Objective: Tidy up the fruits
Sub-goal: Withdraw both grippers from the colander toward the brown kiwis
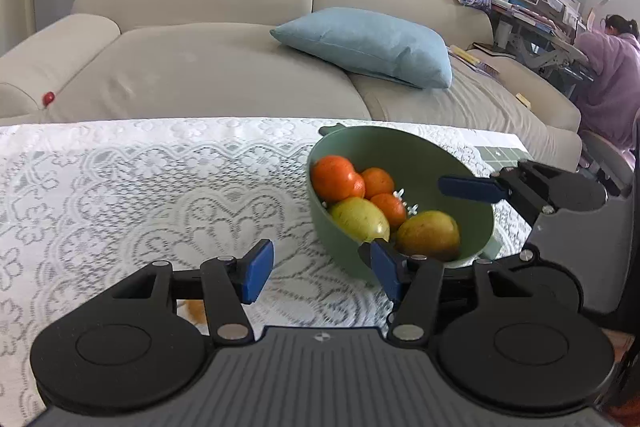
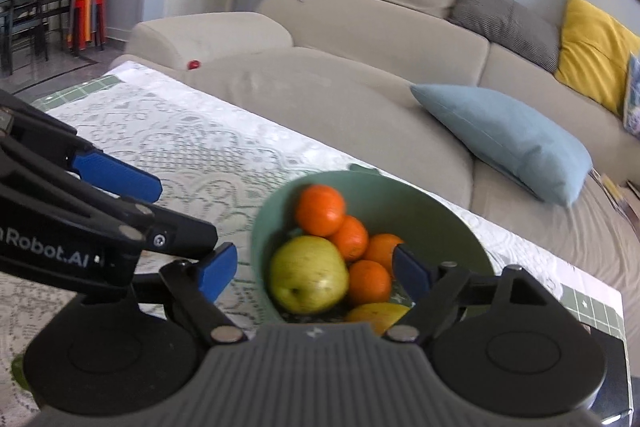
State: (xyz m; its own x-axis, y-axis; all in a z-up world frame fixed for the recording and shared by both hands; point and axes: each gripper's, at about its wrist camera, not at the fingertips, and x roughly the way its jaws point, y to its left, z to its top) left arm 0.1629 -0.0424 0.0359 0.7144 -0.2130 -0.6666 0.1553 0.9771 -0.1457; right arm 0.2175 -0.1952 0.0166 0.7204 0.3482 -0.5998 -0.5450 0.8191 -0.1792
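Observation:
A green bowl stands on the lace-covered table and holds several oranges and two yellow-green apples. My left gripper is open and empty just left of the bowl, its right pad against the bowl's near wall. My right gripper is open over the bowl's near side, nothing pressed between its pads; its blue pad shows above the bowl's right rim. A pad of the left gripper shows at the left. An orange-coloured thing lies half hidden under the left gripper.
A beige sofa runs behind the table, with a light blue cushion and a small red ball on it. A person in purple sits at a desk far right. The table's right edge is near the bowl.

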